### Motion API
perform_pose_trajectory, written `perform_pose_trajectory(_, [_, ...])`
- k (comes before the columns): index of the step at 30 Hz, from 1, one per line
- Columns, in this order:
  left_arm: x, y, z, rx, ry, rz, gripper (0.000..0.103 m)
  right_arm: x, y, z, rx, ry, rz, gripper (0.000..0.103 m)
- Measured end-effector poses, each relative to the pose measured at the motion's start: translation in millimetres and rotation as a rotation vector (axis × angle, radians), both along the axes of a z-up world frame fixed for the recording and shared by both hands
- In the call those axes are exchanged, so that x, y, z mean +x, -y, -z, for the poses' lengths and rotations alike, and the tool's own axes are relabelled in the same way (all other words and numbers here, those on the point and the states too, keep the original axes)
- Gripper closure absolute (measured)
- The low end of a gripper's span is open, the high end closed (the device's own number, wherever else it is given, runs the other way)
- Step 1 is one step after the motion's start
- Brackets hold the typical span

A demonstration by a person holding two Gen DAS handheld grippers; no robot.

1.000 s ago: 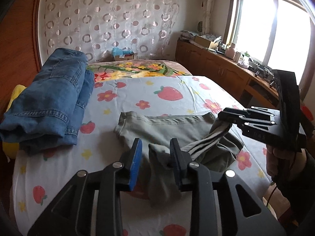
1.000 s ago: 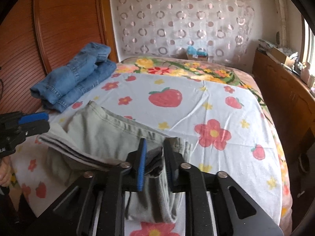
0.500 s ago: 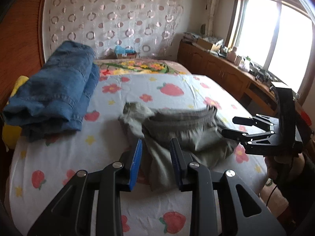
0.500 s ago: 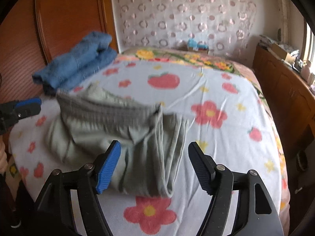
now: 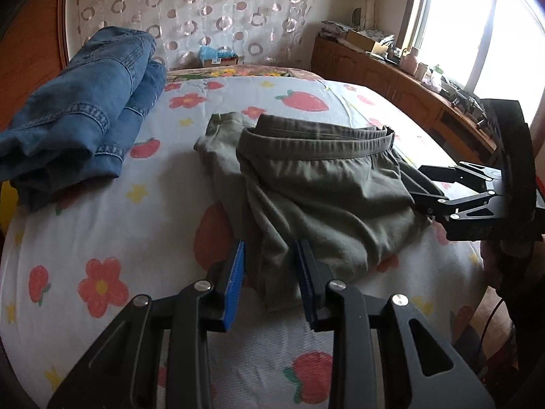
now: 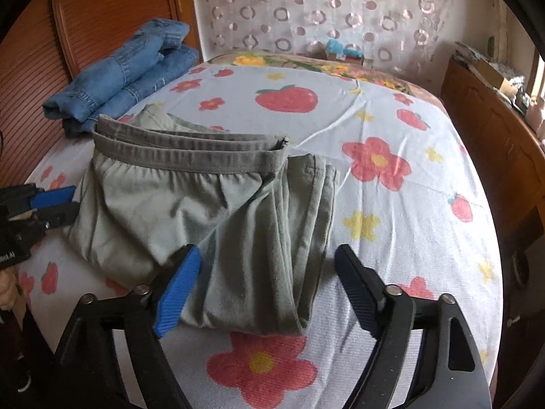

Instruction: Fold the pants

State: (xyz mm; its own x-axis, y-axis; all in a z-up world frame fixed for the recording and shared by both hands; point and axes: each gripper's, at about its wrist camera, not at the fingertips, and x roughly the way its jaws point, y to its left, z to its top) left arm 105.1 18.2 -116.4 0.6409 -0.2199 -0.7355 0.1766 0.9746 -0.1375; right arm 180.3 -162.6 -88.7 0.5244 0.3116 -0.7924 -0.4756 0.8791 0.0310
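Note:
Olive-green pants lie folded on the strawberry-print bed sheet, waistband on top at the far side. My left gripper is low at the fold's near left corner. Its jaws are opening, and slack cloth lies between them on the bed. My right gripper is at the right end of the fold. Its jaws are still opening and stand wide, with the folded legs between them but untouched by the pads.
Folded blue jeans lie at the bed's far left by the wooden headboard. A wooden cabinet with clutter runs along the right under the window. A small box sits at the far end.
Both grippers came down and laid the lifted pants onto the bed as a fold. The right gripper opened wide and let go of the cloth. The left jaws parted a little.

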Motion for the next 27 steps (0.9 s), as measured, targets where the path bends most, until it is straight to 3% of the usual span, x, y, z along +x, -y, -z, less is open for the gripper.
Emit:
perform_pose_trajectory(5, [-4,-4,4,0.03,0.034,-0.048,0.048,0,0,1,-0.006,0.001,0.011,0.013])
perform_pose_trajectory(16, [-16,-14,-1,-0.005,0.011,-0.031,0.048,1,0,1,-0.005,0.003,0.012,0.013])
perform_pose_trajectory(19, [-29,-13,-7,-0.044,0.046,0.011,0.051,0,0,1,-0.004,0.004,0.013,0.013])
perform_pose_trajectory(23, [-33,-4,-6,-0.027,0.044,0.046,0.071,0,0,1,-0.003,0.003,0.012,0.013])
perform_pose_trajectory(27, [-27,-2,2,-0.013,0.018,0.047,0.075,-1,1,1,0.004,0.001,0.01,0.013])
